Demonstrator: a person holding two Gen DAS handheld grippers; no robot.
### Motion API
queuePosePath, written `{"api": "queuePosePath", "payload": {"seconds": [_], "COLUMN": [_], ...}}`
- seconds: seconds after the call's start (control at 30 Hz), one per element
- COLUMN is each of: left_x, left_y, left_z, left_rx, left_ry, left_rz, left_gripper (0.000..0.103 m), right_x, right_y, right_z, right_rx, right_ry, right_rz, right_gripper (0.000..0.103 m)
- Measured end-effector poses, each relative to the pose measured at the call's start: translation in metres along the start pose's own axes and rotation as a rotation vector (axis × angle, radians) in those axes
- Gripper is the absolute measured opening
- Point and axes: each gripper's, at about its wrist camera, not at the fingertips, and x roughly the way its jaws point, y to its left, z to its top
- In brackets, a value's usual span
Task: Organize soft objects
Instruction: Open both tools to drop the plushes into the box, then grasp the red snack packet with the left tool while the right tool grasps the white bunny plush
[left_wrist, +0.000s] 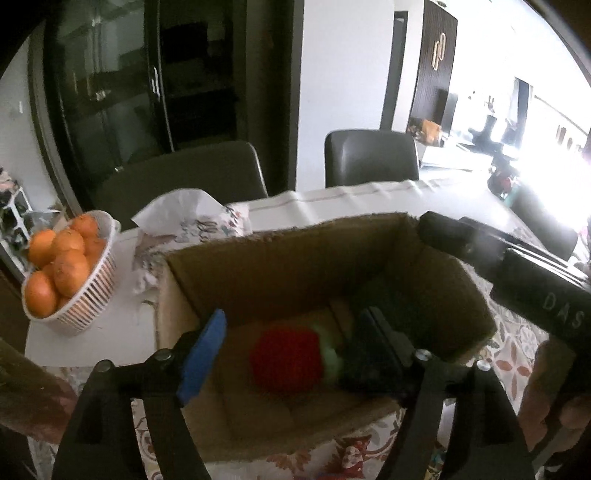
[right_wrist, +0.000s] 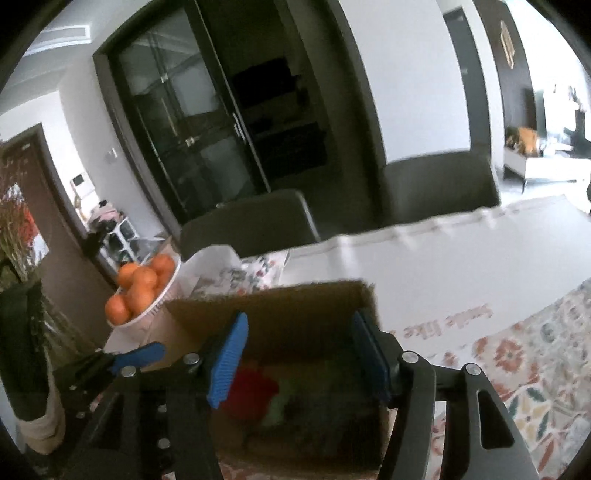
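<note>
Red toy (left_wrist: 284, 360) and green toy (left_wrist: 330, 356) lie inside the box (left_wrist: 280, 266). I judge sorting nearly done. My left gripper (left_wrist: 284, 354) and right gripper (right_wrist: 295, 358) hover above, wide apart, empty.

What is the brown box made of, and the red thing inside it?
The box looks like plain cardboard: matte brown with rough, fuzzy cut edges. The red thing looks soft and fuzzy, maybe knitted yarn or plush, but it is too blurry to be sure.

Both wrist views, close above cardboard box (left_wrist: 280, 266)
</note>
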Motion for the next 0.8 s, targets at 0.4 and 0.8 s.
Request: {"api": "queuePosePath", "payload": {"seconds": [0.4,0.8], "left_x": [-0.074,-0.124], "left_y": [-0.01,-0.025], "left_z": [-0.017,-0.039], "left_rx": [-0.016,0.041], "left_ry": [-0.058,-0.032], "left_rz": [0.087,0.153], "left_gripper": [0.081,0.082], "right_x": [-0.056,-0.096], "right_y": [0.014,0.027], "right_z": [0.004,-0.008], "right_rx": [-0.064,-0.131], "right_ry": [-0.008,0.098], "right_rz": [-0.065,-0.088], "right_gripper": [0.06,0.06]}}
